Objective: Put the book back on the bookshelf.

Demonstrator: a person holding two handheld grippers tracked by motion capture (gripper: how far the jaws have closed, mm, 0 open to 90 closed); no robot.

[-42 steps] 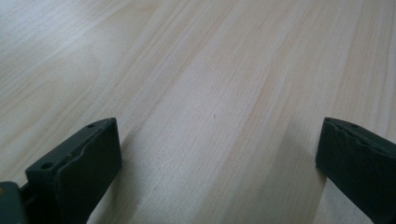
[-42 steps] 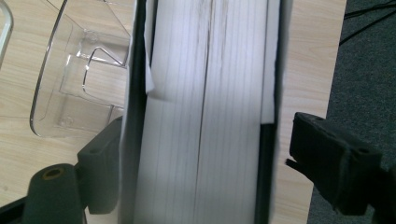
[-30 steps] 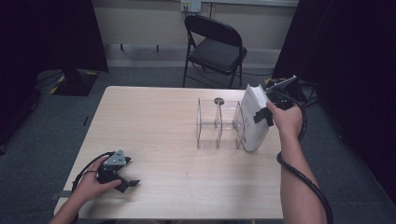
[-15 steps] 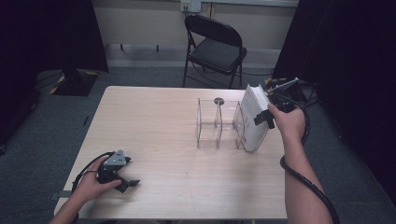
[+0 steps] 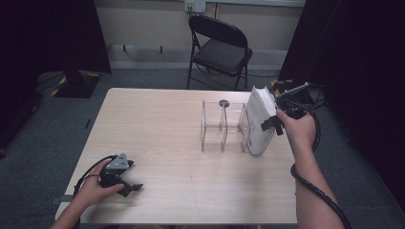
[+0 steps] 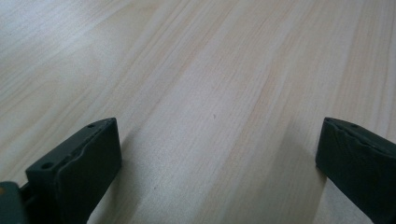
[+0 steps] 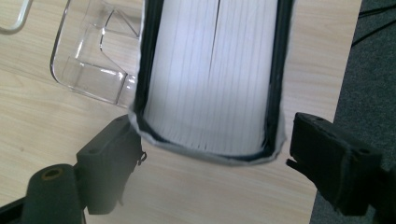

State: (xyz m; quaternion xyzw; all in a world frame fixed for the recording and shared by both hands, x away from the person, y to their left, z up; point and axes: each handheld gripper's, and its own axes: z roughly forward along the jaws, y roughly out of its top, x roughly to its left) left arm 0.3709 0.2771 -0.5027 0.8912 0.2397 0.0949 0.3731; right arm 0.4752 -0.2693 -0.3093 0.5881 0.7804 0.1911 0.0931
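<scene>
Book (image 5: 260, 119) stands by the clear rack (image 5: 224, 126), near the desk's right edge; right gripper (image 7: 212, 158) spread around it, apparently not pinching. Close squarely first.

Recording studio: black curtains (image 5: 47, 33); folding chair (image 5: 217, 47)

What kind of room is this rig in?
Likely a lab or studio set up for recording, not a home: a bare wooden table on grey carpet, black curtains along both sides, and one black folding chair against a plain wall.
</scene>
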